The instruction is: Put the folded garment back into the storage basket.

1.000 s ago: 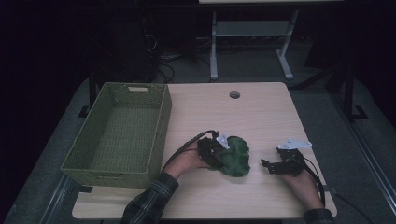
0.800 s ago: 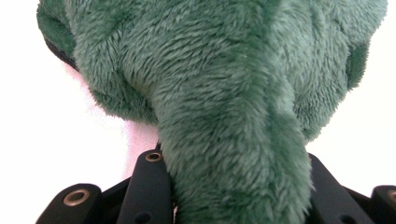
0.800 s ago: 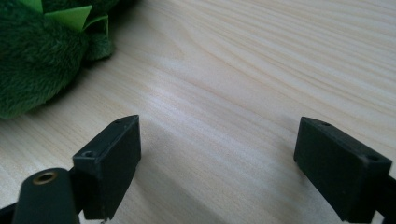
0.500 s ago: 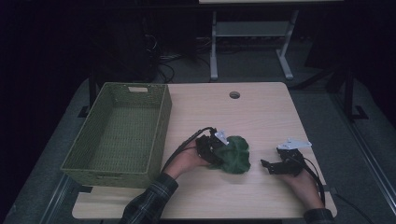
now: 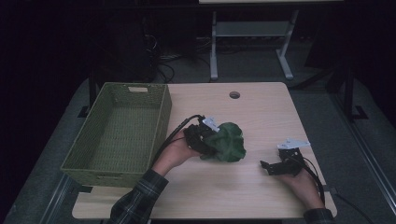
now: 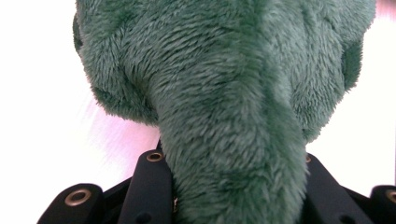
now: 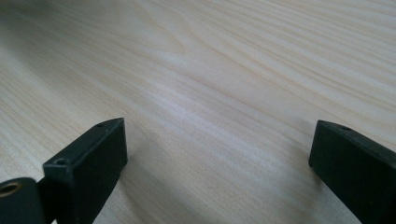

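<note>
A green plush toy (image 5: 229,143) hangs just above the middle of the wooden table (image 5: 261,112), with my left gripper (image 5: 208,140) shut on its left side. In the left gripper view the plush toy (image 6: 219,88) bulges out between the two black jaws of the left gripper (image 6: 233,163), which squeeze a fold of its fur. My right gripper (image 5: 267,166) rests low at the table's front right, pointing left. The right gripper (image 7: 219,135) has just been opening its jaws; they stand wide apart over bare wood, with nothing between them.
A green woven basket (image 5: 161,122), empty inside, stands on the table's left part, close to my left hand. A round cable hole (image 5: 234,94) lies near the far edge. Beyond the table are a metal stand and cables on the dark floor.
My left hand has risen with the plush toy, lifting it off the tabletop and slightly away from me. The right hand has stayed where it was.
</note>
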Available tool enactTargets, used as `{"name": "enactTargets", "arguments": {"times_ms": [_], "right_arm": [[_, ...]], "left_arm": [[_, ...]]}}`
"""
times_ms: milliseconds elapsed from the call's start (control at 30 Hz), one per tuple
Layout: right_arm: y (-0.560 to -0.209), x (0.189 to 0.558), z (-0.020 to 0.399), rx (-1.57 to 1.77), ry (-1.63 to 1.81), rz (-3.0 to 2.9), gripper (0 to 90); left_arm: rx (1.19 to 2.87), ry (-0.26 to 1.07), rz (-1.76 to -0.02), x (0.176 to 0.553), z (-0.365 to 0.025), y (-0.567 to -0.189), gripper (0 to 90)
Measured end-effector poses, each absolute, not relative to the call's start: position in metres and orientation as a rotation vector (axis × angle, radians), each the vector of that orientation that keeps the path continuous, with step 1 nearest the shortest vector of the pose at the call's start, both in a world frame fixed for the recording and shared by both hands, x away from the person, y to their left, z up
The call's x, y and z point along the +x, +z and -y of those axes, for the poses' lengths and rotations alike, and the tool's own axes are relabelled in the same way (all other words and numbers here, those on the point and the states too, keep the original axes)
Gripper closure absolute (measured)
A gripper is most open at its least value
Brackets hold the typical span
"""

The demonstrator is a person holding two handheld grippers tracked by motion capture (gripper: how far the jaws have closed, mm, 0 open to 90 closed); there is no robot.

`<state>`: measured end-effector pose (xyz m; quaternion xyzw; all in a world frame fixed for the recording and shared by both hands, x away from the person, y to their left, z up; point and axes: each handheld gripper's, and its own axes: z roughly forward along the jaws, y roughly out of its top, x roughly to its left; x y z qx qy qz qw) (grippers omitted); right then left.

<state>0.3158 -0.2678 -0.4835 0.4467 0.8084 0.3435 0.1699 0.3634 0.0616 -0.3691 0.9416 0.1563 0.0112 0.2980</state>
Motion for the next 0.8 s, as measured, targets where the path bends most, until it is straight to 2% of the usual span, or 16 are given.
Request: {"name": "enactTargets", "arguments": {"times_ms": [367, 800], "right_arm": [[-0.484, 0.316, 0.268, 1.267, 0.976, -2.299, 3.8], [-0.484, 0.316, 0.268, 1.267, 0.977, -2.298, 3.8]], "left_arm": [[2.475, 0.076, -0.478, 0.364, -0.093, -0.338, 66.2], [2.412, 0.193, -0.581, 0.363, -0.152, -0.300, 66.0]]}}
